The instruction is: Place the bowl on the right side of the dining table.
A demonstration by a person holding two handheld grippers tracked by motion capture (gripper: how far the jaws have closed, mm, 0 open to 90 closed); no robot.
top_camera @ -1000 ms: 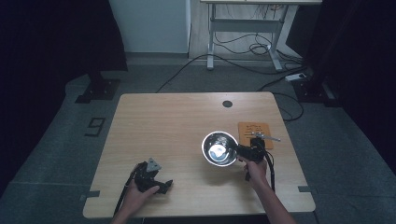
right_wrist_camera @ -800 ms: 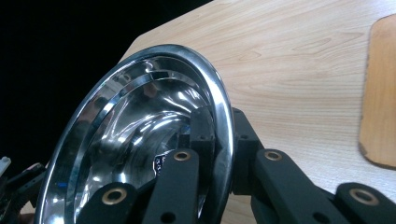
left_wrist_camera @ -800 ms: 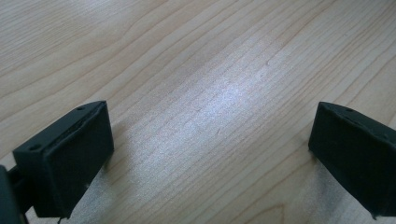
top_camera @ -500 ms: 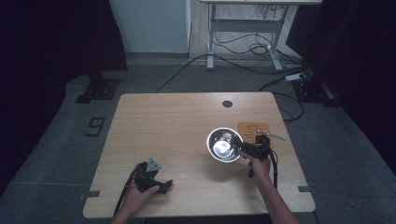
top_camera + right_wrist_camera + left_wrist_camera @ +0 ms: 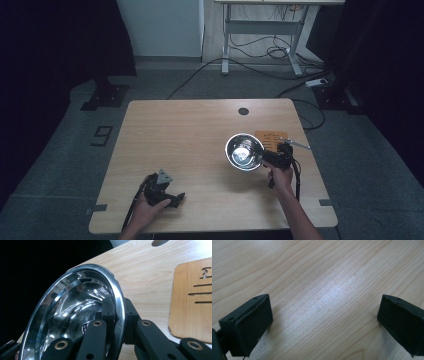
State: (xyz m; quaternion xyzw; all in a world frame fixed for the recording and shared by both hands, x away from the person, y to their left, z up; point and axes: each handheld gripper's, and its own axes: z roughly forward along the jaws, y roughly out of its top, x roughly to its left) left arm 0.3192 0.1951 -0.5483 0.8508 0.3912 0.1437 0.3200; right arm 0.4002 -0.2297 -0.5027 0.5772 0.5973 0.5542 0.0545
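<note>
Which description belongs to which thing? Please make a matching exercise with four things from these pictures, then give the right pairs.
Things:
1. steel bowl
2. left gripper
3. wooden board
4. round hole

Descriptions:
A. lies flat on the table, with slots cut in it
B. jaws wide apart over bare wood
C. near the far edge of the table
D. rim pinched by the right gripper, tilted

Pairs: 1-D, 2-B, 3-A, 4-C
</note>
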